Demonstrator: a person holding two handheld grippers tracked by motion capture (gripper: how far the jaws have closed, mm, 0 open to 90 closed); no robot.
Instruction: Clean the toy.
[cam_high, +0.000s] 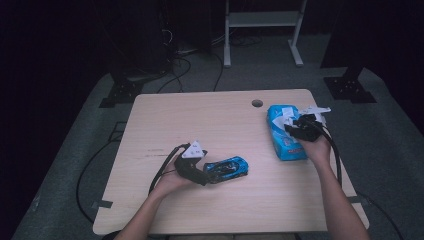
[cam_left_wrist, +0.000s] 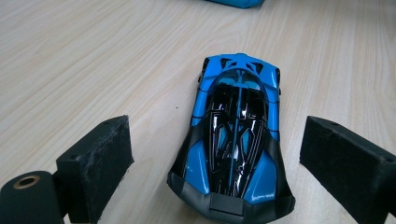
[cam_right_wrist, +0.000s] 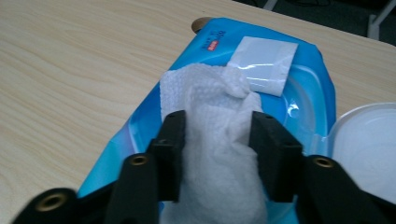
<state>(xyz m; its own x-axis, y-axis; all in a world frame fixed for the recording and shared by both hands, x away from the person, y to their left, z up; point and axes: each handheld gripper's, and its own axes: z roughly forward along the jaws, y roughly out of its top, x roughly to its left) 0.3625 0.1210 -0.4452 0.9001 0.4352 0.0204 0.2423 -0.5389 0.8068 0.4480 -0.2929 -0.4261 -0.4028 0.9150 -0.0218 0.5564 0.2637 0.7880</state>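
A blue and black toy car (cam_left_wrist: 236, 135) lies flat on the wooden table (cam_high: 200, 120), its rear end nearest my left gripper's camera. My left gripper (cam_left_wrist: 219, 140) is open, one jaw on each side of the car, neither touching it. In the high view this gripper (cam_high: 209, 172) sits at the car's (cam_high: 229, 168) left end. At the right edge lies a blue pack of wet wipes (cam_right_wrist: 306, 93), its white lid (cam_right_wrist: 369, 135) flipped open. A white wipe (cam_right_wrist: 210, 93) sticks out of it, and my right gripper (cam_right_wrist: 217, 135) is shut on that wipe. From above, that gripper (cam_high: 296, 129) is over the pack (cam_high: 285, 145).
A round cable hole (cam_high: 257, 103) is in the table near its far edge, left of the pack. Black cables trail off the table from both grippers. A white frame stand (cam_high: 262, 30) is on the floor beyond the table.
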